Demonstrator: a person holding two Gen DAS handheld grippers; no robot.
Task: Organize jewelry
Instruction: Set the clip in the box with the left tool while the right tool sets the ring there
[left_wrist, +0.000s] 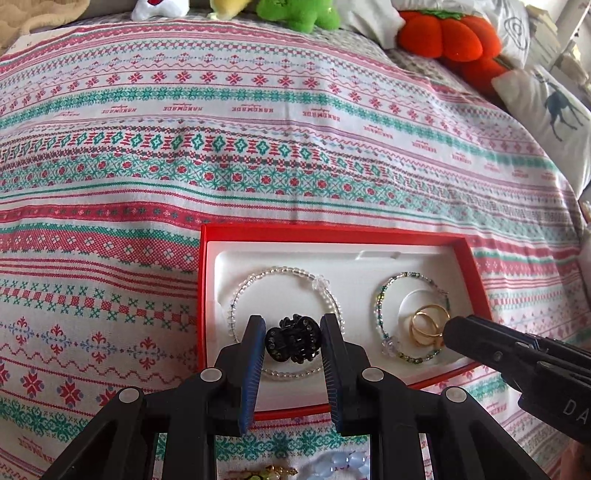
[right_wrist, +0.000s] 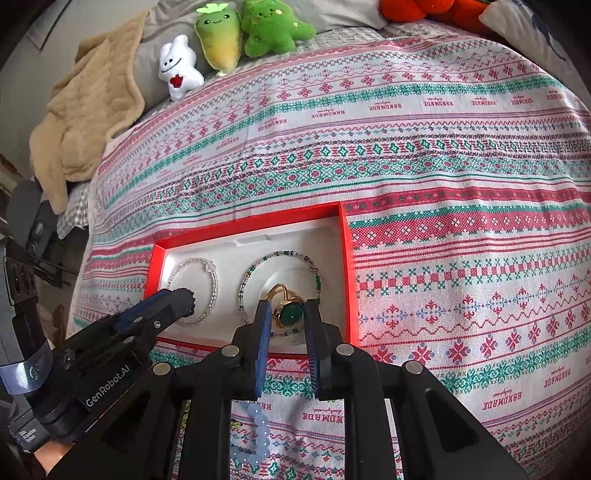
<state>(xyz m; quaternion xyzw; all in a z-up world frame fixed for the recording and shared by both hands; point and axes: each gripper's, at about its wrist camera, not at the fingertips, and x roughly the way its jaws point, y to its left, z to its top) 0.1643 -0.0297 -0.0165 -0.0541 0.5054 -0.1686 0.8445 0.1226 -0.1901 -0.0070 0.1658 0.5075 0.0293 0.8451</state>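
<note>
A red box (left_wrist: 332, 232) with a white moulded insert lies on the patterned bedspread. Inside it are a clear bead bracelet (left_wrist: 284, 275) on the left and a green bead bracelet (left_wrist: 406, 278) on the right, with gold rings (left_wrist: 428, 326) inside the green one. My left gripper (left_wrist: 293, 338) is shut on a small black hair claw clip (left_wrist: 291, 338), held over the clear bracelet. My right gripper (right_wrist: 286, 314) is shut on a gold ring with a green stone (right_wrist: 290, 314), over the green bracelet (right_wrist: 280, 254) at the box's right end (right_wrist: 347, 258).
Plush toys (right_wrist: 221, 40) and an orange pumpkin cushion (left_wrist: 450, 37) line the far edge of the bed. A beige blanket (right_wrist: 85, 118) lies at the far left. A blue bead bracelet (right_wrist: 258, 424) and another small trinket (left_wrist: 275, 472) rest on the spread near me, below the box.
</note>
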